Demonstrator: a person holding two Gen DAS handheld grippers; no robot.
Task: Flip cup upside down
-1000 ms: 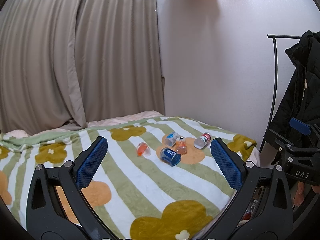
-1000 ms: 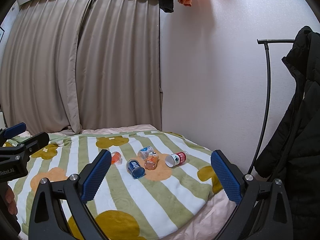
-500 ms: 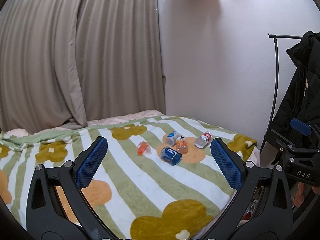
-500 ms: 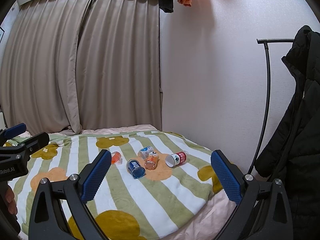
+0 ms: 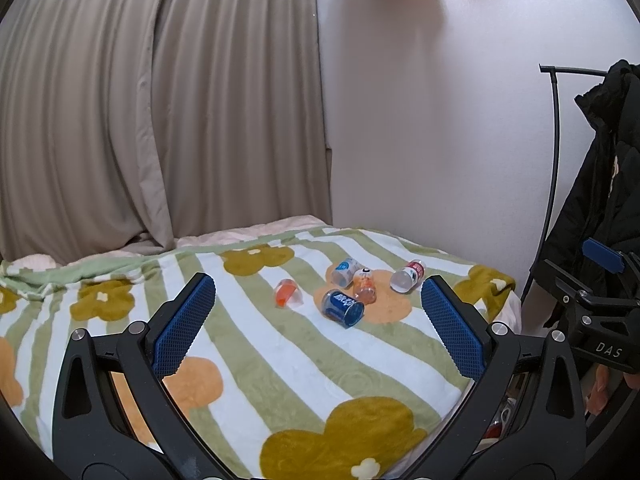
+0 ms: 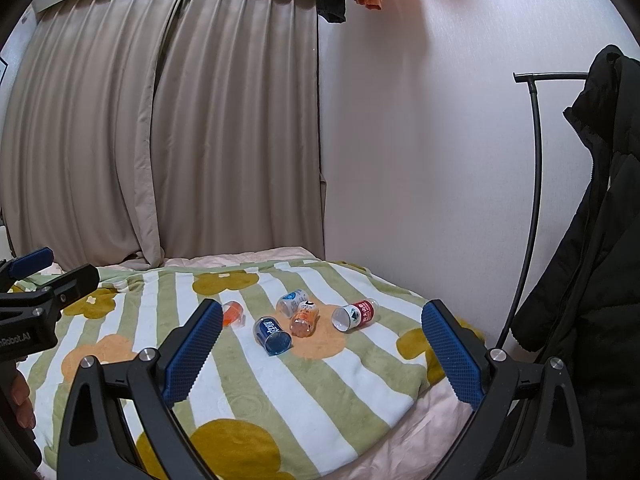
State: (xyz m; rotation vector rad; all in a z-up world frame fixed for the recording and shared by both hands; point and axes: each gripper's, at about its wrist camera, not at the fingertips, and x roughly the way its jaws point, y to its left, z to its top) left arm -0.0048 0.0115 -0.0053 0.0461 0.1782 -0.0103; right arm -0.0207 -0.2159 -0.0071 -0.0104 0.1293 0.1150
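Several small cups lie on their sides on the striped flower blanket (image 5: 280, 368): a blue one (image 5: 342, 308), an orange-and-clear one (image 5: 286, 293), a peach one (image 5: 364, 287), a light blue one (image 5: 345, 270) and a red-labelled one (image 5: 407, 276). They also show in the right wrist view: blue (image 6: 272, 335), orange (image 6: 233, 313), peach (image 6: 305, 319), light blue (image 6: 292, 301), red (image 6: 355, 314). My left gripper (image 5: 318, 322) is open and empty, held well short of the cups. My right gripper (image 6: 320, 354) is open and empty, also short of them.
The bed meets grey curtains (image 5: 160, 120) at the back and a white wall (image 5: 420, 140) on the right. A black coat (image 6: 592, 260) hangs on a rack (image 6: 536, 160) at the right. The blanket's right edge (image 6: 432, 384) drops off beside it.
Both grippers have barely moved; the left view has drifted slightly. The cups lie where they were.
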